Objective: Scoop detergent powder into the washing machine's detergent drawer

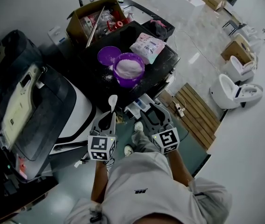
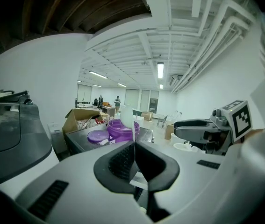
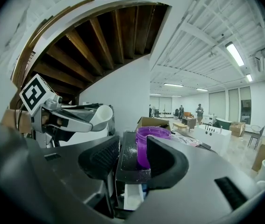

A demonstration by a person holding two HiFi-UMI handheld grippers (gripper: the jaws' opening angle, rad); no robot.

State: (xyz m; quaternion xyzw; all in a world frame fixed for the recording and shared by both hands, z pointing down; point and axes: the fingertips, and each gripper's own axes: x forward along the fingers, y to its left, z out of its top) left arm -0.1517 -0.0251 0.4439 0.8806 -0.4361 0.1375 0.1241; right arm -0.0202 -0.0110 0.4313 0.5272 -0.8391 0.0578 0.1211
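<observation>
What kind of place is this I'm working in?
Probably a big open workshop or appliance test hall, not a home laundry room: a washing machine and unplumbed-looking toilets share one room, with cardboard boxes around and exposed pipes and strip lights overhead.

Tub is sitting on the washing machine top, lid lying just left, pouch behind-right, cardboard box further behind, another appliance standing left.

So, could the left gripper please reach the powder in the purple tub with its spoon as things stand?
Probably yes: the purple tub stands open, its lid beside it, and the left gripper holds the spoon pointing toward it with nothing between.
</observation>
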